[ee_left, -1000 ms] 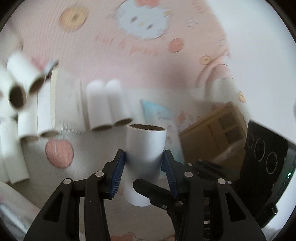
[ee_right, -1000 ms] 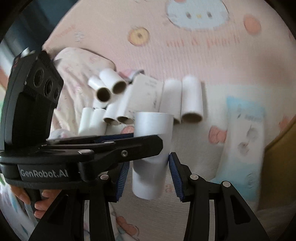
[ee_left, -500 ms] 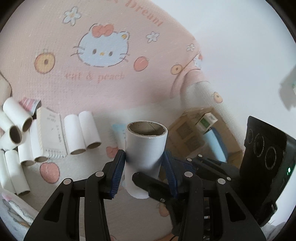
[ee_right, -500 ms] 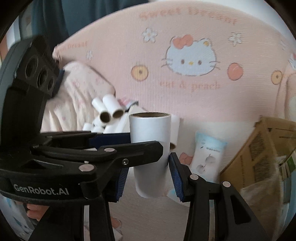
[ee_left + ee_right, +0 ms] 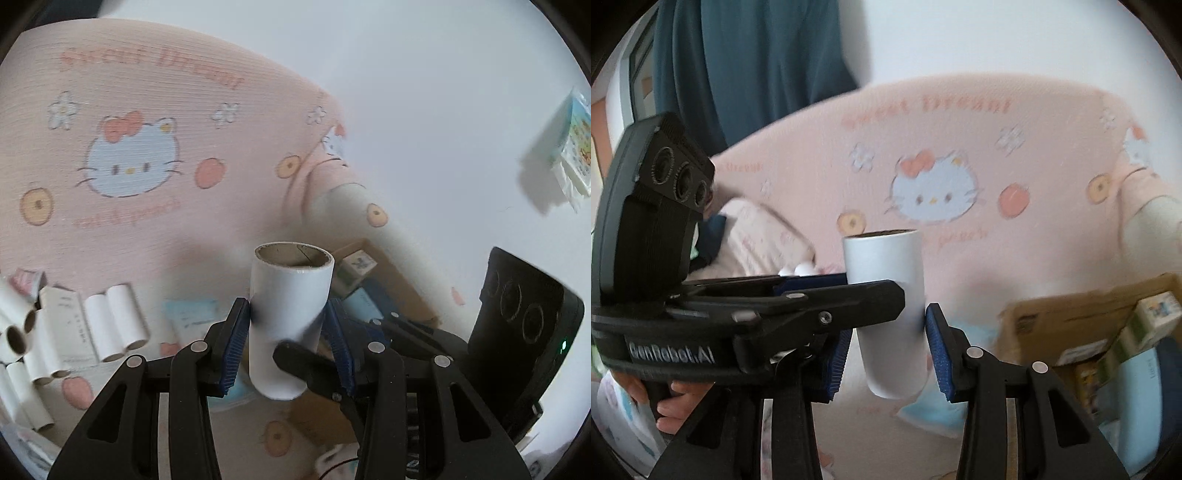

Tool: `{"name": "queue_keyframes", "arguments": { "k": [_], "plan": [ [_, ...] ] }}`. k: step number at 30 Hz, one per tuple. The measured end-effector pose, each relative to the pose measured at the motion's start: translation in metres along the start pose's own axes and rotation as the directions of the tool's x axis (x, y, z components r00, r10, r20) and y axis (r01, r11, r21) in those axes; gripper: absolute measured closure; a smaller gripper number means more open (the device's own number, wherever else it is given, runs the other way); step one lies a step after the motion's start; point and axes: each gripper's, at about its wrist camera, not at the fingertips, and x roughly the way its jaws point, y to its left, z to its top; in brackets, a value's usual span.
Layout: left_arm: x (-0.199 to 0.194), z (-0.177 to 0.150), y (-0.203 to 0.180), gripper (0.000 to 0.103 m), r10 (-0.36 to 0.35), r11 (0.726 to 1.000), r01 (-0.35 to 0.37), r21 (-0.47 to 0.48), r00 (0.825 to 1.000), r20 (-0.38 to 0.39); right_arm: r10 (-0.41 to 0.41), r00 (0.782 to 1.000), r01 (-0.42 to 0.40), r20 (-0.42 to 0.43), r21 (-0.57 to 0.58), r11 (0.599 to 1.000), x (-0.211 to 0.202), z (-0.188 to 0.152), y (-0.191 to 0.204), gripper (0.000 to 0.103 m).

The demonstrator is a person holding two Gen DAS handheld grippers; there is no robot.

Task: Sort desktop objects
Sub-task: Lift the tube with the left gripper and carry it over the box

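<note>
Pink cartoon-cat blanket (image 5: pixel 155 229) covers the surface, white wall (image 5: pixel 424 92) behind.

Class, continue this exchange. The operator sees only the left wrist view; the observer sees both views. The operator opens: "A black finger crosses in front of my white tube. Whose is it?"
Observer: It belongs to the right gripper. Its jaws have just been closing, and the white tube stands upright between its blue pads.
Operator: What carries my left gripper?
Observer: A hand is wrapped round the handle of the left gripper, low at the left of the right wrist view.
Operator: Anything behind the scene that I miss?
Observer: A teal curtain hangs above the pink cover.
</note>
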Motion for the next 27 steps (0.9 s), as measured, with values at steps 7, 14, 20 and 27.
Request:
{"name": "queue_keyframes", "arguments": {
  "k": [7, 14, 20, 27],
  "plan": [
    [0.032, 0.008, -0.048, 0.057, -0.01, 0.995, 0.015, 0.098, 0.999, -0.044, -0.08, 0.997, 0.08, 0.003, -0.038, 0.996, -0.025, -0.003, -0.021, 0.065],
    [0.068, 0.008, -0.075, 0.057, -0.022, 0.993, 0.034, 0.117, 0.994, -0.107, -0.138, 0.99, 0.138, -0.015, -0.008, 0.99, -0.039, -0.016, -0.056, 0.065],
    [0.093, 0.01, -0.086, 0.057, -0.007, 0.99, 0.031, 0.137, 0.985, -0.17, -0.152, 0.988, 0.152, -0.037, 0.007, 0.988, -0.04, -0.025, -0.077, 0.065],
    [0.12, 0.011, -0.095, 0.057, 0.013, 0.987, 0.025, 0.157, 0.972, -0.235, -0.148, 0.986, 0.152, -0.078, 0.049, 0.987, -0.033, -0.036, -0.098, 0.065]
  ]
}}
